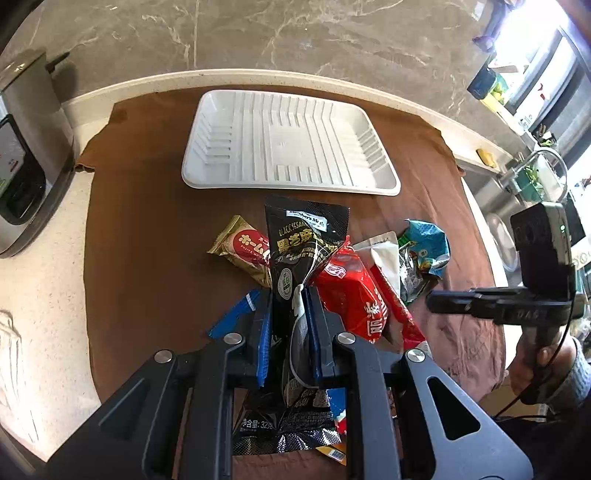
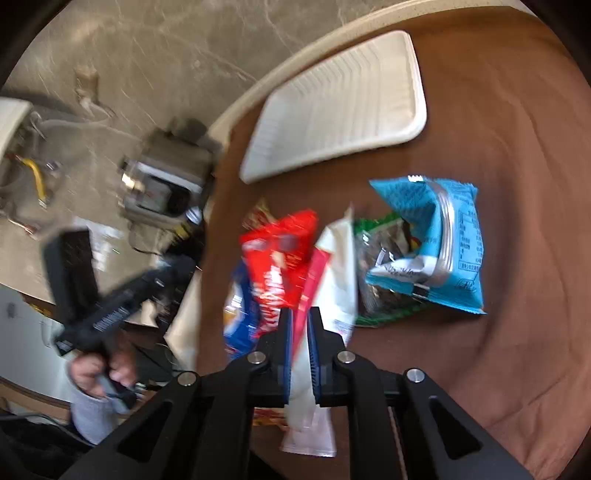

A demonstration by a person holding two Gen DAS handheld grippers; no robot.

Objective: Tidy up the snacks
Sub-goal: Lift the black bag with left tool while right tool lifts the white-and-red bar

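Observation:
My left gripper (image 1: 288,295) is shut on a black sesame snack packet (image 1: 301,240) and holds it upright above the snack pile. My right gripper (image 2: 300,314) is shut on a white and red snack packet (image 2: 338,266), lifted over the brown cloth. It shows from outside in the left wrist view (image 1: 443,301). A white ribbed tray (image 1: 288,144) lies beyond the pile, also in the right wrist view (image 2: 340,107). On the cloth lie a red packet (image 1: 351,288), a gold and red packet (image 1: 243,247) and a blue packet (image 2: 447,243) over a green one (image 2: 380,251).
A brown cloth (image 1: 147,229) covers the counter top. A steel appliance (image 1: 26,155) stands at the left edge. A sink and tap (image 1: 532,166) are at the far right. A marble wall (image 1: 258,33) rises behind the counter. The right wrist view is blurred.

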